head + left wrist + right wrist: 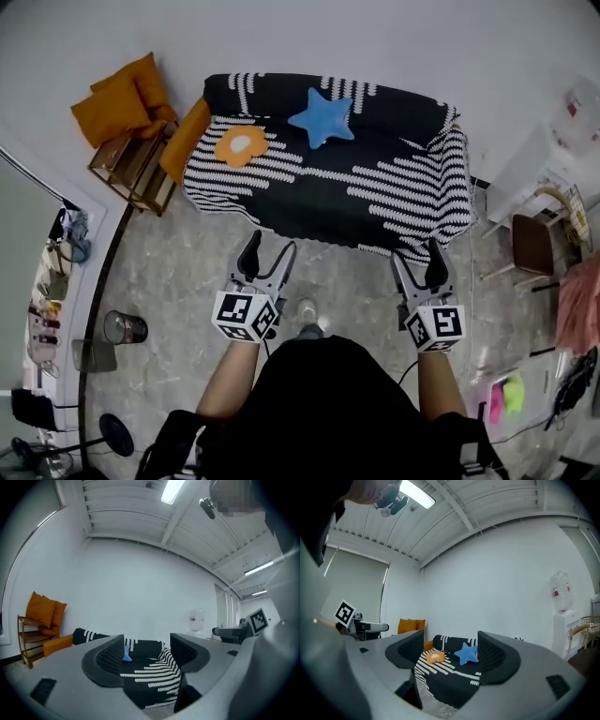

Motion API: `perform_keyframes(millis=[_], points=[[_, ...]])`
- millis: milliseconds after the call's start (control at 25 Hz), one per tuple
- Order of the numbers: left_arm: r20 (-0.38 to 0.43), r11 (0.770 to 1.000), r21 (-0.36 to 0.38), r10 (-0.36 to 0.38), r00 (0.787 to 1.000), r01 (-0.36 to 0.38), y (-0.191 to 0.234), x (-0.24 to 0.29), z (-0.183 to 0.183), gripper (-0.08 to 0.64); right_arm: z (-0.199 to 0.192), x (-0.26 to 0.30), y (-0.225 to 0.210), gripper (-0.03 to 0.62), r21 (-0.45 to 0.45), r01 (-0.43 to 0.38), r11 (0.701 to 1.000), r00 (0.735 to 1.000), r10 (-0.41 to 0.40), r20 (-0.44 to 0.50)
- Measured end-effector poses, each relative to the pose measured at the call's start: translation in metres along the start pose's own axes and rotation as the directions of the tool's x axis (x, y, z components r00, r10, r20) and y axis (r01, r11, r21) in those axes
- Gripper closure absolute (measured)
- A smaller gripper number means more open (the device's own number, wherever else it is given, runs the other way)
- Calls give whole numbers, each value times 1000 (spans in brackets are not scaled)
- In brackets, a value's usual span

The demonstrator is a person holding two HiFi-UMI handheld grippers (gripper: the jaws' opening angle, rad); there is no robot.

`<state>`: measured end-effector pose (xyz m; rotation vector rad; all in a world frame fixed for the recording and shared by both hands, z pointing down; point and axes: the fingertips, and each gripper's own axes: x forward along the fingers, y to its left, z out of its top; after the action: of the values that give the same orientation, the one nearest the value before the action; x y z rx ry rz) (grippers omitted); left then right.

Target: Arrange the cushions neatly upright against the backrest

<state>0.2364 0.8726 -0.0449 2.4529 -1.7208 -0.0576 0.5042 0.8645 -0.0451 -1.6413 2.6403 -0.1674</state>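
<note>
A sofa [328, 192] under a black throw with white stripes stands ahead of me. A blue star cushion [322, 116] leans against its backrest near the middle. An orange flower cushion [241, 145] lies at the left of the seat, close to the backrest. Both grippers hover over the floor in front of the sofa's front edge. My left gripper [270, 246] is open and empty; so is my right gripper [416, 253]. In the right gripper view the star [467, 653] and the flower [435, 656] show far off between the jaws. The left gripper view shows only a sliver of the star [127, 654].
Left of the sofa stands a wooden rack [131, 169] with mustard cushions [122, 98], and another orange cushion [185, 141] rests against the sofa arm. White furniture and a brown chair [532, 246] stand to the right. A glass [125, 327] sits on a curved counter at left.
</note>
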Motion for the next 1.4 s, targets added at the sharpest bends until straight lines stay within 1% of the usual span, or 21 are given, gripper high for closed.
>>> perform_keyframes(millis=[200, 400, 600, 720, 840, 1040, 1160, 1280, 1400], points=[[-20, 1000, -6, 8, 1000, -8, 52, 45, 7, 247, 1, 67, -7, 230, 24, 17, 1000, 1000, -16, -10], [-48, 1000, -21, 18, 999, -19, 105, 79, 6, 247, -7, 134, -3, 230, 40, 16, 999, 999, -14, -38], [-61, 1000, -28, 12, 998, -13, 149, 109, 7, 247, -12, 177, -4, 230, 46, 45, 998, 998, -43, -50], [-58, 999, -42, 7, 998, -9, 165, 126, 6, 247, -14, 192, -7, 230, 36, 56, 998, 996, -53, -67], [-67, 998, -62, 0, 998, -4, 172, 143, 2, 247, -16, 205, -17, 230, 19, 62, 998, 995, -60, -84], [-78, 998, -69, -7, 997, 2, 178, 184, -3, 247, -21, 241, -46, 232, 39, 76, 996, 994, -72, -86], [-76, 998, -61, 5, 997, -10, 185, 216, -3, 247, -24, 277, -64, 239, 27, 51, 998, 996, -49, -74], [-69, 999, -35, 31, 997, -34, 192, 257, 2, 247, -32, 331, -87, 241, 45, -8, 999, 997, 12, -76], [-67, 998, -7, 56, 996, -57, 198, 301, 11, 247, -26, 384, -110, 241, 31, -69, 997, 994, 71, -77]])
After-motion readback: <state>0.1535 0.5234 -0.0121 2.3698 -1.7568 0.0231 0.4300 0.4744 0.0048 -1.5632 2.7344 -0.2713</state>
